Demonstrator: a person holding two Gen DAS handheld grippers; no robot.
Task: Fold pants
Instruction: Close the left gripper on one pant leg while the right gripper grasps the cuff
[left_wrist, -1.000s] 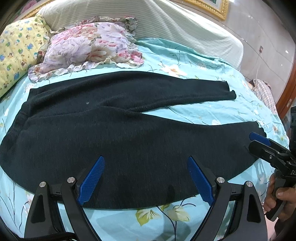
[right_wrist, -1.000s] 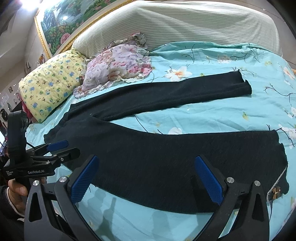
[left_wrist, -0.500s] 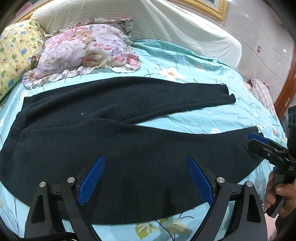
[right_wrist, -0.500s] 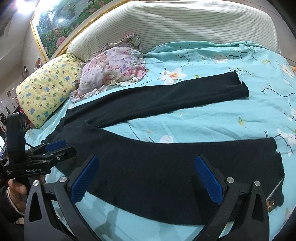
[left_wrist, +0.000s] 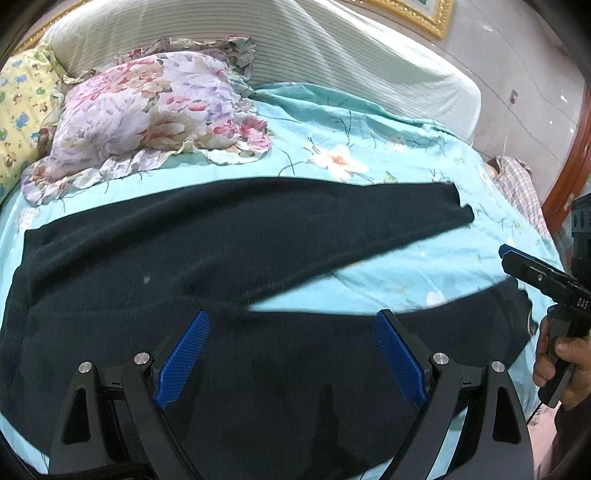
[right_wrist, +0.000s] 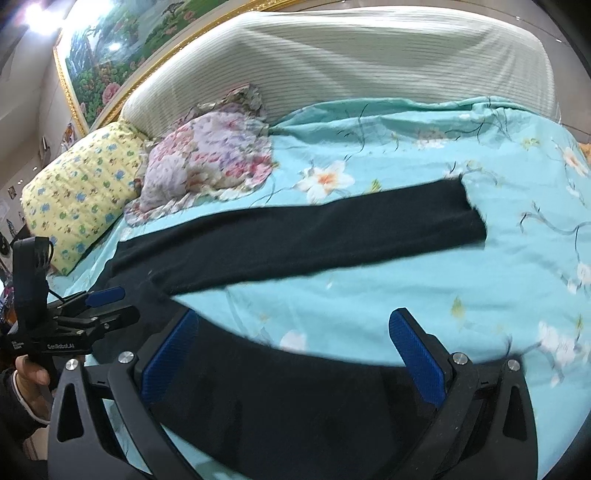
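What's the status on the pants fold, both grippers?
Left gripper and right gripper both open, over the near leg. Black pants flat on the bed, legs spread, unfolded. Floral pillow beyond the far leg, not touching.

One pants (left_wrist: 229, 258), two legs. Two pillows by the headboard (right_wrist: 369, 62): one floral (left_wrist: 147, 114), one yellow (right_wrist: 77, 195). Two claws: left (left_wrist: 291, 354), right (right_wrist: 291, 354). One painting (right_wrist: 122, 40).
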